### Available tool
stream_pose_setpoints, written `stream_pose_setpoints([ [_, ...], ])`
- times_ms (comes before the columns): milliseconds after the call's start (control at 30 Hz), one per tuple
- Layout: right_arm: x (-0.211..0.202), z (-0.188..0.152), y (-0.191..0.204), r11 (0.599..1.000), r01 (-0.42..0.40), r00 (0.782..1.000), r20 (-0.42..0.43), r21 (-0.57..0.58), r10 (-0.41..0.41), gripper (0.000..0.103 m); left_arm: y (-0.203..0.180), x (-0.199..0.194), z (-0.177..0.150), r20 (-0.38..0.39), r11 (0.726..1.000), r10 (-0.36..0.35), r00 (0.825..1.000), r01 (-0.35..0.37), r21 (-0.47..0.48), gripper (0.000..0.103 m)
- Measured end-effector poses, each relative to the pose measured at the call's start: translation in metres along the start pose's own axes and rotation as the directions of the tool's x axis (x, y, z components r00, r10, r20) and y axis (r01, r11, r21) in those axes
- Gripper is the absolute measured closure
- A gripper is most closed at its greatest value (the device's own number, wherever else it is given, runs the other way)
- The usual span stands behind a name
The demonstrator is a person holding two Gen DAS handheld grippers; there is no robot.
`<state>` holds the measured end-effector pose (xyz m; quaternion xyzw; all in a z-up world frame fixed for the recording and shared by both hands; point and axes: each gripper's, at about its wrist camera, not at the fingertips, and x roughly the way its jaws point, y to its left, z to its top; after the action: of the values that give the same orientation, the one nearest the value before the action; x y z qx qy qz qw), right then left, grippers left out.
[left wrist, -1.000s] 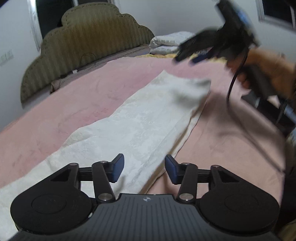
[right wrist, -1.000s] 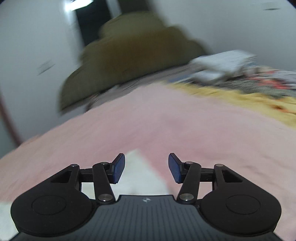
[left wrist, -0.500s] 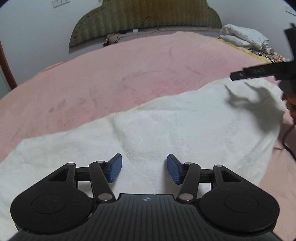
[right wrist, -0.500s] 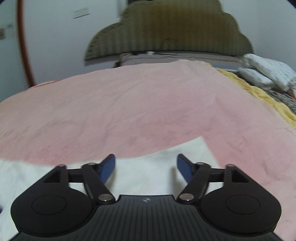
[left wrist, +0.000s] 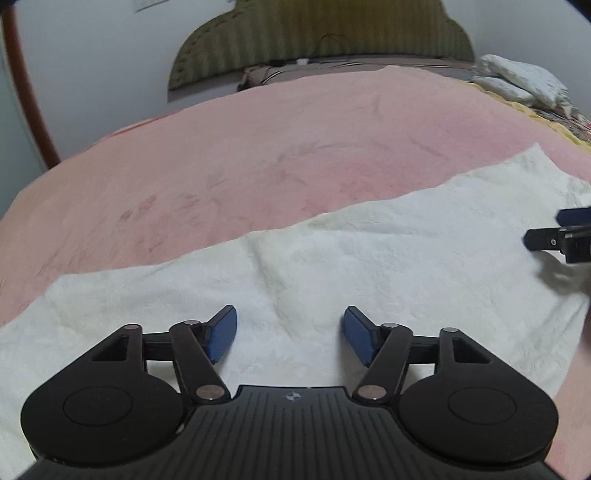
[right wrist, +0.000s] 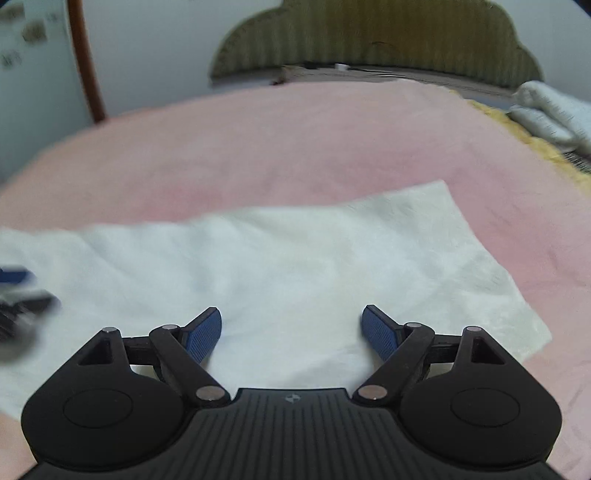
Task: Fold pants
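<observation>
Pants (left wrist: 332, 266) lie flat as a long white strip across the pink bedspread (left wrist: 258, 147), running from lower left to right of frame in the left wrist view; in the right wrist view the strip's squared end (right wrist: 461, 258) sits at centre right. Left gripper (left wrist: 290, 334) hovers over mid-strip, jaws spread, holding nothing. Right gripper (right wrist: 291, 332) hovers over the end portion, jaws likewise spread and empty; its tip also shows at the right edge of the left view.

Judgement: the approach before a fold is in hand; no grasp is made. The next move calls for each gripper to descend to an edge of the cloth and pinch through all layers.

Near edge of the strip is hidden under both tools. Far edge is fully exposed. Bedspread beyond, toward the headboard (left wrist: 325, 33) at top of frame, offers open room. Pillows (left wrist: 517, 77) sit upper right, well apart.
</observation>
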<state>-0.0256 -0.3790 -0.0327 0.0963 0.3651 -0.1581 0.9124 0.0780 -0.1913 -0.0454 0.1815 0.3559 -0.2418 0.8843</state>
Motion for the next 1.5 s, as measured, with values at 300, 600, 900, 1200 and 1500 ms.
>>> stream_pose_setpoints([
  [300,-0.066,-0.031,-0.03,0.956,-0.103,0.994,0.071,0.276,0.086,0.019,-0.034,-0.024,-0.016,0.072,0.99,-0.05,0.996,0.04,0.139,0.026],
  [600,-0.075,-0.056,-0.08,0.83,-0.075,0.994,0.103,0.552,0.021,0.019,-0.044,-0.045,-0.02,0.164,0.982,-0.065,0.984,0.034,0.186,0.024],
  [900,-0.044,-0.053,-0.097,0.729,-0.137,0.977,0.214,0.671,-0.013,0.029,-0.03,-0.037,-0.016,0.108,0.993,-0.066,0.992,0.054,0.104,0.024],
  [1200,-0.041,-0.039,-0.09,0.766,-0.134,0.955,0.288,0.629,-0.07,0.084,0.016,-0.02,0.001,0.069,0.927,-0.266,0.961,0.275,-0.256,0.024],
  [1500,-0.063,-0.007,0.07,0.974,-0.088,0.955,0.259,-0.21,0.142,0.088,0.076,0.036,-0.01,0.173,0.401,-0.635,0.753,0.513,-0.759,0.016],
])
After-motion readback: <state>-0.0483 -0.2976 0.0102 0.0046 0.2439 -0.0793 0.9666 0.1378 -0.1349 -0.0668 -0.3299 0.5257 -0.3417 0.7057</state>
